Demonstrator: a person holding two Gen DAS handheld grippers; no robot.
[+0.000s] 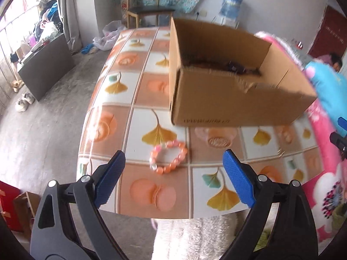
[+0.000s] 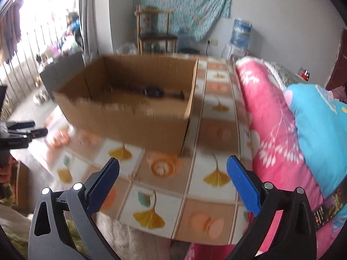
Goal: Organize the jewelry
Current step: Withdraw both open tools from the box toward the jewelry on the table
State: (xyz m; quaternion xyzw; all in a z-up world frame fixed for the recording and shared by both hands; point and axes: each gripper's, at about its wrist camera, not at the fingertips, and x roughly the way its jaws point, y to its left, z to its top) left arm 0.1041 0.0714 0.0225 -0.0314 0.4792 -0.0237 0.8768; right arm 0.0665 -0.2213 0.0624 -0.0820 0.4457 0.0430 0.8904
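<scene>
An orange and white bead bracelet (image 1: pixel 168 157) lies on the patterned table, just in front of my left gripper (image 1: pixel 174 159), which is open and empty above the near edge. An open cardboard box (image 1: pixel 227 91) stands behind it with dark jewelry (image 1: pixel 234 65) lying inside. In the right wrist view the box (image 2: pixel 130 112) is blurred, the dark jewelry (image 2: pixel 151 92) shows inside, and the bracelet (image 2: pixel 59 139) is a blur at the left. My right gripper (image 2: pixel 172 163) is open and empty over the table in front of the box.
The table (image 1: pixel 138 99) has a tablecloth with ginkgo leaves and orange squares. Pink and blue quilts (image 2: pixel 292 130) are piled along its right side. A wooden chair (image 1: pixel 147 6) and a water dispenser (image 1: pixel 231 6) stand at the far wall. The left gripper (image 2: pixel 23 133) shows at the left edge of the right wrist view.
</scene>
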